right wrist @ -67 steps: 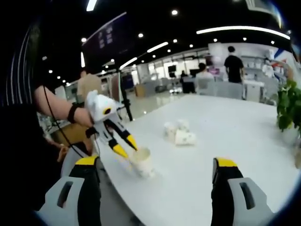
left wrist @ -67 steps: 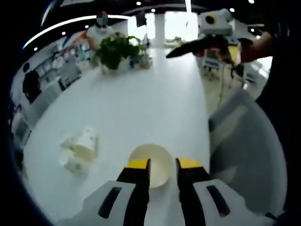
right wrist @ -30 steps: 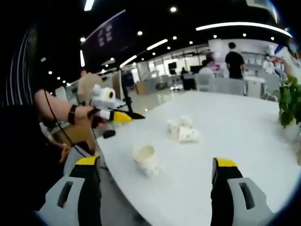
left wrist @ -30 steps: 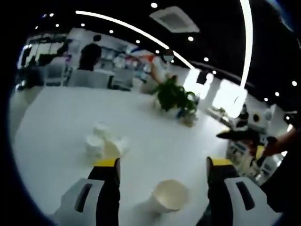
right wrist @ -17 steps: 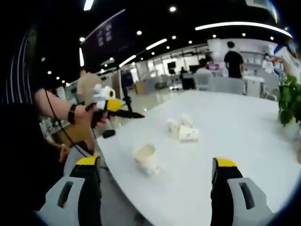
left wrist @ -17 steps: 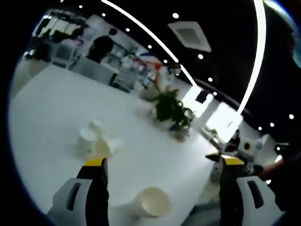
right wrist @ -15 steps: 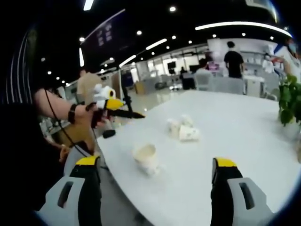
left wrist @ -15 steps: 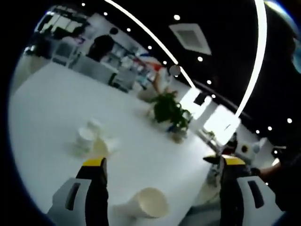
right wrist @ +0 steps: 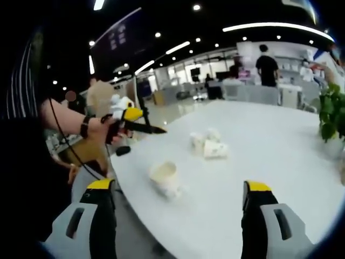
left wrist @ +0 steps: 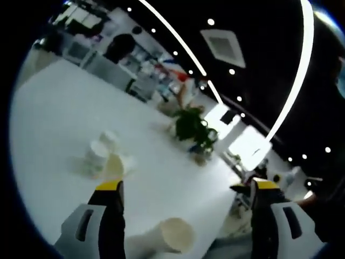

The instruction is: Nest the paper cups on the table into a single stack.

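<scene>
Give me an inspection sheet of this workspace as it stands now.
Surface: white table, bare around the cups.
Job's things: single paper cup upright near the table edge; cluster of paper cups farther in, not yet stacked.
Clutter: potted plant on the far side.
Grippers: left gripper open, fingers apart above the single cup; right gripper open, holding nothing.
Cables: thin black cable along the person's forearm.
Surroundings: open office, ceiling lights, people standing beyond the table.
</scene>
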Demonstrator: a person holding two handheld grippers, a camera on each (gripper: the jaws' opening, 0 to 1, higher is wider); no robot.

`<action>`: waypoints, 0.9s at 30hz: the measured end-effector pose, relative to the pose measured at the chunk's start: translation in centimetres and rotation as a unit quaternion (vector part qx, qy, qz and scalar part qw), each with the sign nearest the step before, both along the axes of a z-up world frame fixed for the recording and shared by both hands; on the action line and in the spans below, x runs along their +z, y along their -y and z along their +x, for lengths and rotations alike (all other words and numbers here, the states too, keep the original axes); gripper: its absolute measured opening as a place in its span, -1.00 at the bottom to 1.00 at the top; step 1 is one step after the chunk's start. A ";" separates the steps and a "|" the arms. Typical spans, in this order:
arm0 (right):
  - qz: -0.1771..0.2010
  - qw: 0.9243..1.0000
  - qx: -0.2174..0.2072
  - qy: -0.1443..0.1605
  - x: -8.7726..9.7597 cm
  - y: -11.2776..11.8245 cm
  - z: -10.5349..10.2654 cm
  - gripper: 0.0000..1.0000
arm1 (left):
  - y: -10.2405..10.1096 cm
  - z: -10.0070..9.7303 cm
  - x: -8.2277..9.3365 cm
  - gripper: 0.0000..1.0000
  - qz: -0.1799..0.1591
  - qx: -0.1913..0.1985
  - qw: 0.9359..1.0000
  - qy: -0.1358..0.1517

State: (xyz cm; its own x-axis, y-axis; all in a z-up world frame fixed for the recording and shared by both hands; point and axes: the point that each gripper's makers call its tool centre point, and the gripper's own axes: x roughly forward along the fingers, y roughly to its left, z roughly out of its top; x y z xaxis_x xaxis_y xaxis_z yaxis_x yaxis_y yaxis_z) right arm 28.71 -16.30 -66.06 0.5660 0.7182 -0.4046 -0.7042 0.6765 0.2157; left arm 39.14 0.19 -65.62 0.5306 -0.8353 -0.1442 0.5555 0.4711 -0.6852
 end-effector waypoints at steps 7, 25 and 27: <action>-0.007 1.000 0.005 -0.014 -0.9 -0.5 0.0 0.91 | 0.3 1.8 -1.3 0.89 -0.009 0.004 1.000 -0.010; -0.023 1.000 -0.007 -0.017 -0.8 1.2 0.8 0.94 | 3.0 4.4 -3.5 0.88 -0.021 -0.011 1.000 -0.020; -0.025 0.999 -0.008 -0.021 -0.8 1.5 0.9 0.93 | 3.3 4.7 -3.9 0.89 -0.024 -0.012 0.999 -0.027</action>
State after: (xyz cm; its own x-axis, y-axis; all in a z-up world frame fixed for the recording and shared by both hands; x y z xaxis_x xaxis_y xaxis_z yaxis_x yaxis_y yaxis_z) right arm 29.58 -17.83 -66.86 0.5589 0.6883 -0.4626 -0.6847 0.6977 0.2108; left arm 43.81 -3.06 -69.53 0.5037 -0.8539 -0.1312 0.5276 0.4243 -0.7360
